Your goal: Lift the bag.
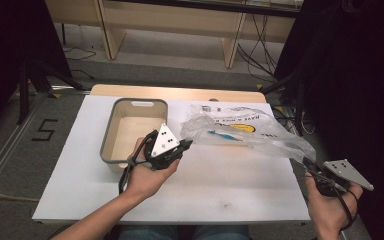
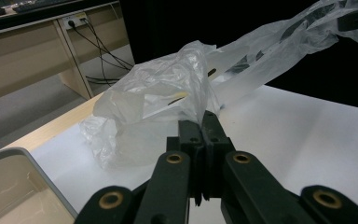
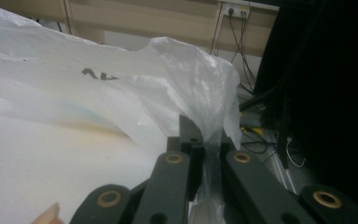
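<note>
On the white table (image 1: 220, 185), mid-width and toward the far half, lies a clear plastic bag (image 1: 240, 131) with dark print and a yellow mark; something blue and thin shows through the film. The bag is stretched between both tools, running from centre to the right near corner, where its end hangs just past the table's right edge.

Left tool (image 1: 186, 145): jaws pressed together, pinching the bag's left end. In the left gripper view (image 2: 204, 122) the film bunches up right above the closed tips and rises off the table surface, then trails away to the upper right. Left hand (image 1: 147, 172) sits just right of the tray, near its near right corner.

Right tool (image 1: 307, 165): jaws likewise pressed together on the bag's right end. In the right gripper view (image 3: 208, 135) a twisted strip of film runs down between the two jaws. Right hand (image 1: 330, 205) is beyond the table's right near corner, over the floor.

A grey-rimmed wooden tray (image 1: 111, 134) stands left of centre, its far rim close to the far table edge, its right wall just beside the bag's left bulge; whether they touch, I cannot tell.

Open room: the near half of the table is bare from left edge to right edge, as is the strip left of the tray. A wooden strip (image 1: 177, 93) borders the far edge. Cables (image 1: 252, 50) lie on the floor beyond.
</note>
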Demonstrator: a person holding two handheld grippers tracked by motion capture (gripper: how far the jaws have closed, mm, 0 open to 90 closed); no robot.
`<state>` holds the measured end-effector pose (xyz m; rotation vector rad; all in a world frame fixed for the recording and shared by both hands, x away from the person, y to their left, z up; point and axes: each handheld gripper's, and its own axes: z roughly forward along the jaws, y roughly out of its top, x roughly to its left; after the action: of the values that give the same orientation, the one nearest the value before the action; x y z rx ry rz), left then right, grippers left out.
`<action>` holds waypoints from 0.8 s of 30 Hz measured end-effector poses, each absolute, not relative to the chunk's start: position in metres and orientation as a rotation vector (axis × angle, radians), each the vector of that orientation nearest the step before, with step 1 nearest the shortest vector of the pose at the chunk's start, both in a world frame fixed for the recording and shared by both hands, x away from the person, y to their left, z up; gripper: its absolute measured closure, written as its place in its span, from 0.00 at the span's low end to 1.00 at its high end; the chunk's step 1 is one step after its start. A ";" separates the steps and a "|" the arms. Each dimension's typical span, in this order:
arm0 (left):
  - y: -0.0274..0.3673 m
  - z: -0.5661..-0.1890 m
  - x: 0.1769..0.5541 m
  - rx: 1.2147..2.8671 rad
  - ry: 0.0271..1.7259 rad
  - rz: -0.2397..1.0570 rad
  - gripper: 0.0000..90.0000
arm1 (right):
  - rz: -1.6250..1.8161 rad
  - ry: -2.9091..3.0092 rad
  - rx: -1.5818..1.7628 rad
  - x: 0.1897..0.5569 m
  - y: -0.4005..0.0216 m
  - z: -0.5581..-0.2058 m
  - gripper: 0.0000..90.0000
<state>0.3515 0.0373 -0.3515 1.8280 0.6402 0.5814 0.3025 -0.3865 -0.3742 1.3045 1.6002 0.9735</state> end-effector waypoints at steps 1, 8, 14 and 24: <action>0.037 -0.351 0.351 1.823 0.637 0.583 0.99 | 0.975 1.597 1.301 0.302 -0.387 -0.373 1.00; 0.036 -0.343 0.347 1.805 0.616 0.587 0.99 | 0.997 1.568 1.273 0.301 -0.385 -0.367 1.00; 0.037 -0.336 0.344 1.791 0.605 0.581 0.99 | 1.007 1.554 1.266 0.301 -0.385 -0.363 1.00; 0.040 -0.328 0.342 1.767 0.594 0.585 0.99 | 1.023 1.524 1.252 0.298 -0.386 -0.357 1.00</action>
<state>0.3417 0.0397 -0.3277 1.7666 0.5943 0.5845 0.2977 -0.3858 -0.3567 1.2523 1.5240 1.0227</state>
